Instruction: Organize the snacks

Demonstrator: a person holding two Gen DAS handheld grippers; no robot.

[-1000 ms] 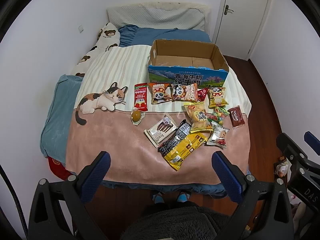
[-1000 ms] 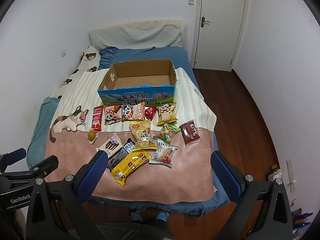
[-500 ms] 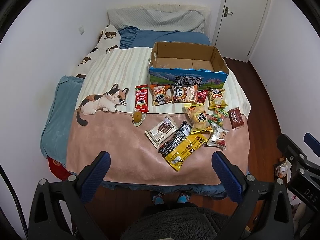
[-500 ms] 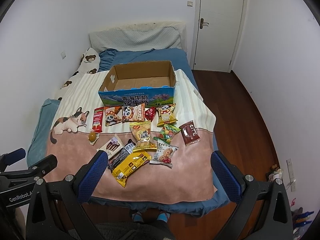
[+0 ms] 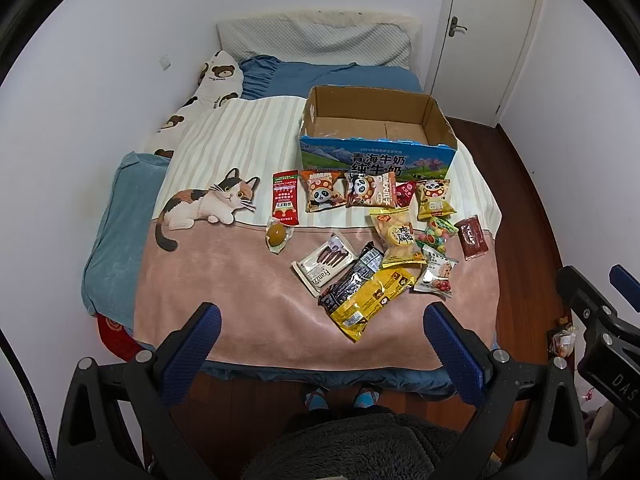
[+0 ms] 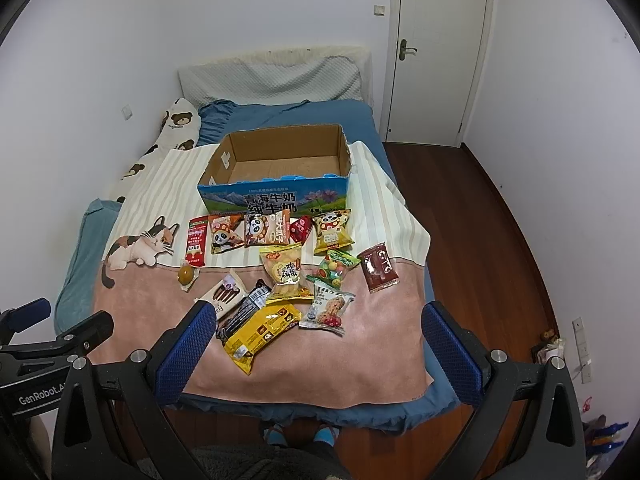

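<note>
Since a second ago both cameras have tipped slightly, so the bed and its snacks sit a little lower in each frame; nothing on the blanket has shifted. The left gripper (image 5: 320, 344) hangs at the bottom of its frame, blue fingers spread wide apart and holding nothing. The right gripper (image 6: 316, 340) is the same in its view, fingers wide apart and empty, its left pad overlapping the edge of the snack pile in the picture only.

The cardboard milk box (image 5: 376, 132) stands open and empty at upper centre, on the striped part of the cat-print blanket (image 5: 240, 304). Just below it runs a row of packets: a red sachet (image 5: 285, 198), two panda snack bags (image 5: 322, 196) and a yellow panda bag (image 5: 434, 199). Lower, toward centre right, a long yellow wrapper (image 5: 372, 298) lies against a black wrapper (image 5: 352, 278). A dark red packet (image 5: 472, 237) lies apart at the right edge.
</note>
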